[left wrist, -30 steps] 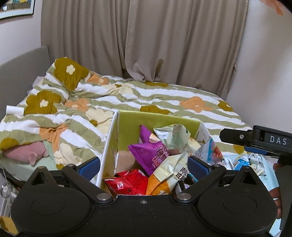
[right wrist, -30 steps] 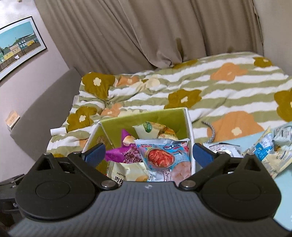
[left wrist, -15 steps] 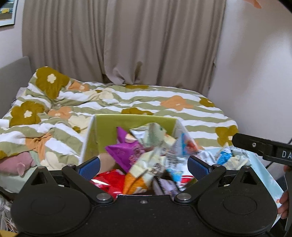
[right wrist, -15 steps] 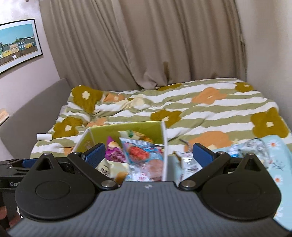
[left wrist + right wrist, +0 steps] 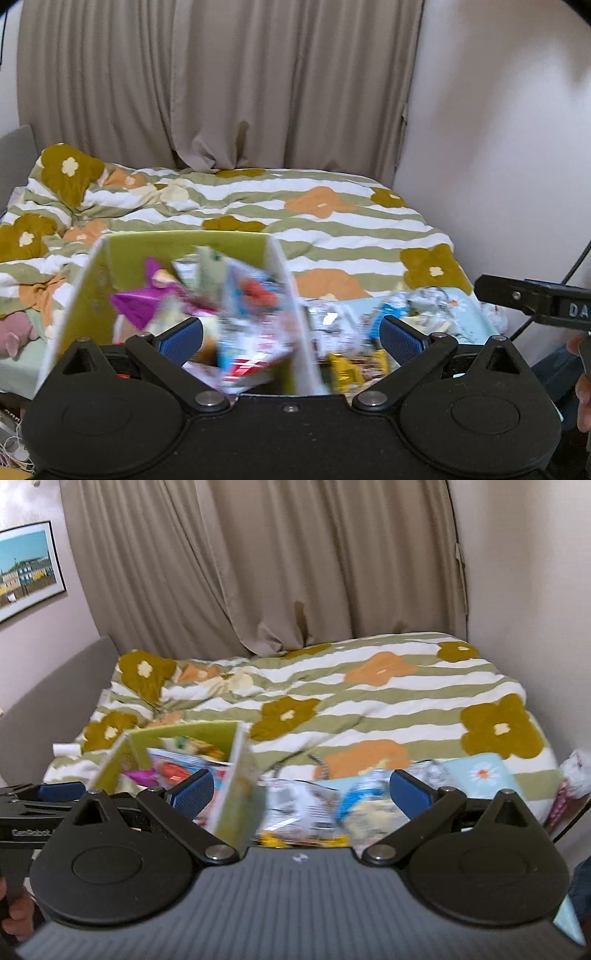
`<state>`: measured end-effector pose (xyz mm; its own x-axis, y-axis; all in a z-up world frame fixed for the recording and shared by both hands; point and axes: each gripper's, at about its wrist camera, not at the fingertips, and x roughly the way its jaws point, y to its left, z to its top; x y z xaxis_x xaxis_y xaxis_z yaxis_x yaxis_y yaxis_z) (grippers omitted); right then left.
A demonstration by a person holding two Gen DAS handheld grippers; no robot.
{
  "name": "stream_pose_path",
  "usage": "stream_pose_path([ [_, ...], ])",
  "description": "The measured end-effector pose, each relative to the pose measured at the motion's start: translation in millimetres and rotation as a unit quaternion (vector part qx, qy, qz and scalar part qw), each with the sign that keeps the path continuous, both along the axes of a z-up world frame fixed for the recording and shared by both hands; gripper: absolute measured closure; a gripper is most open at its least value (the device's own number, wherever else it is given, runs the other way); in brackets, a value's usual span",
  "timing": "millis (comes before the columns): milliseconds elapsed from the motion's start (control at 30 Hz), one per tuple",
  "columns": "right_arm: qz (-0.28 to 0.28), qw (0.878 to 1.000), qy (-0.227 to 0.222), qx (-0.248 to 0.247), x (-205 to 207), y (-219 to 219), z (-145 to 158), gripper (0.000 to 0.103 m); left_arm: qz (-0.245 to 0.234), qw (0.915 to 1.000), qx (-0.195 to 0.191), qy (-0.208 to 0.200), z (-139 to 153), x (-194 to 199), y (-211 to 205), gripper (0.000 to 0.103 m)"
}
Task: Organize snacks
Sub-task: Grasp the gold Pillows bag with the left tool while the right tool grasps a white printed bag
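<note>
**Box nearly full, more snacks waiting beside it**

The snacks were in two places. Many packets sat inside the green box (image 5: 129, 266) on the bed (image 5: 332, 221): a purple bag (image 5: 136, 302), a packet with a red picture (image 5: 255, 291) and some pale ones. We judged that this part of the job was done, because the box looked quite full. More loose snacks (image 5: 343, 332) lay just beside the box on a light blue cloth (image 5: 480, 771), with a blue and white bag (image 5: 365, 805) and a yellow packet (image 5: 341, 365) among them. We thought those had to go in next, so the job looked more than half done but not finished.

The left gripper (image 5: 291, 334) had its fingers wide apart and held nothing. The right gripper (image 5: 301, 794) had its fingers wide apart too, and they were empty. Both hung low over the near edge of the box and the loose pile.

The near things were blurry, so we could not read the packets.

Our left view showed deep into the box and caught the right gripper's black body at its edge. Our right view showed a picture on the wall (image 5: 26, 568), more of the blue cloth with its daisy, and the left gripper's blue finger (image 5: 55, 790) poking in.
</note>
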<state>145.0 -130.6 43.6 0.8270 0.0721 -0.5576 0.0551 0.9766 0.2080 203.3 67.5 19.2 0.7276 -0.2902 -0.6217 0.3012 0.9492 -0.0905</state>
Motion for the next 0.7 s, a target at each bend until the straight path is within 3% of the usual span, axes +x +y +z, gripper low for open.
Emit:
stream_pose_path([
  [300, 0.013, 0.999, 0.037, 0.012, 13.2, -87.2, -16.7, 0.000, 0.013, 0.9996, 0.013, 0.021, -17.6, -3.6, -77.4, 0.000],
  [700, 0.076, 0.992, 0.093, 0.025, 58.8, -162.9, -58.7, 0.000, 0.093, 0.9908, 0.030, 0.094, -74.2, 14.0, -132.0, 0.000],
])
